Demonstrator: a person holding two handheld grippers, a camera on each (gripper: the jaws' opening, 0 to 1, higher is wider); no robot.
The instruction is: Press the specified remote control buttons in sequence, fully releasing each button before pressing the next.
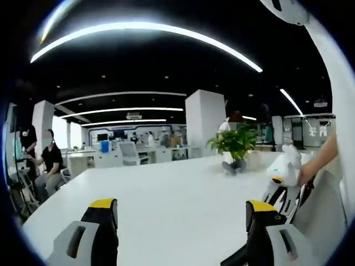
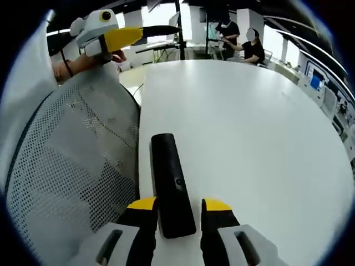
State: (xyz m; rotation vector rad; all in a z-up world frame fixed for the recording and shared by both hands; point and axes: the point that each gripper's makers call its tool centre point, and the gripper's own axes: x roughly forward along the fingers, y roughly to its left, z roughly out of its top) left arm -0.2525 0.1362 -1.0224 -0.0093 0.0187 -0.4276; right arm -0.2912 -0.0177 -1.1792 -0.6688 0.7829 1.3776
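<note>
In the left gripper view, the left gripper hangs over the bare white counter, its yellow-tipped fingers spread wide with nothing between them. A potted plant stands far across the counter, and the right gripper shows at the right edge. In the right gripper view, a white mesh chair back lies left. The right gripper has its fingers closed on the near end of the black remote control, which lies flat near the counter's left edge.

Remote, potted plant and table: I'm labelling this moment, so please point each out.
Remote (image 2: 169, 183), right gripper view, middle of its black top face.
Plant (image 1: 236, 143), left gripper view, its green leaves.
Table (image 2: 249, 138), right gripper view, bare white top.
</note>
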